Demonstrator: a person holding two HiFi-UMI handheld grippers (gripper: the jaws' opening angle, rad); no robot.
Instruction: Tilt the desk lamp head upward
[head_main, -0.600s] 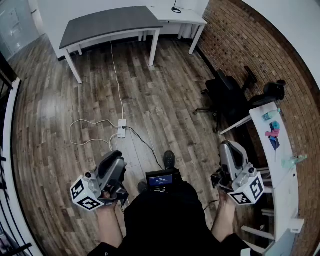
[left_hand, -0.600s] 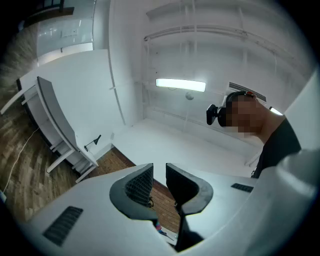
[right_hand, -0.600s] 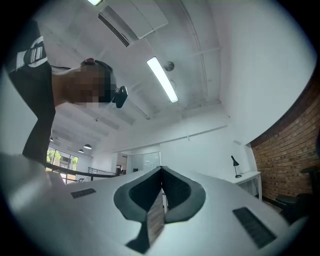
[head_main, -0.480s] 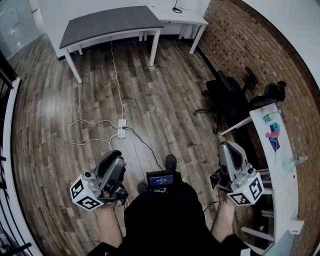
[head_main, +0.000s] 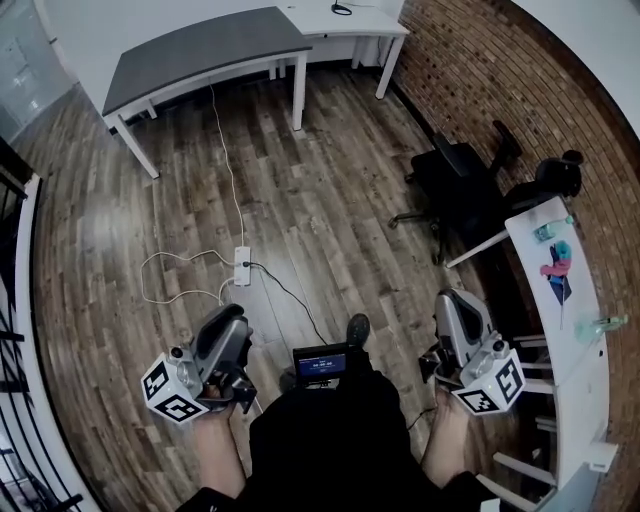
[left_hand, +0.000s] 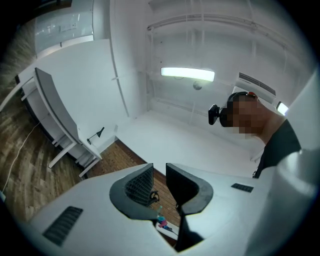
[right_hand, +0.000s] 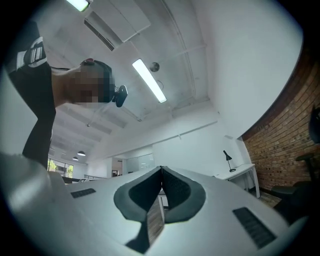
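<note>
The black desk lamp (head_main: 342, 8) stands on the white desk (head_main: 372, 22) at the far end of the room, a long way from both grippers. It also shows small in the left gripper view (left_hand: 96, 135) and in the right gripper view (right_hand: 228, 160), its head drooping. My left gripper (head_main: 232, 312) is held low in front of the person, jaws (left_hand: 159, 172) a little apart with nothing between them. My right gripper (head_main: 452, 297) is at the same height on the right, its jaws (right_hand: 161, 172) shut and empty.
A grey-topped desk (head_main: 200, 45) adjoins the white one. A power strip (head_main: 241, 265) with trailing cables lies on the wood floor ahead. Black office chairs (head_main: 460, 185) stand by the brick wall (head_main: 520, 80). A white table (head_main: 575, 340) runs along the right.
The head view has shifted slightly; the desks sit a bit higher and further left. The person's foot has stepped forward to the right. Both grippers keep their places and jaw states.
</note>
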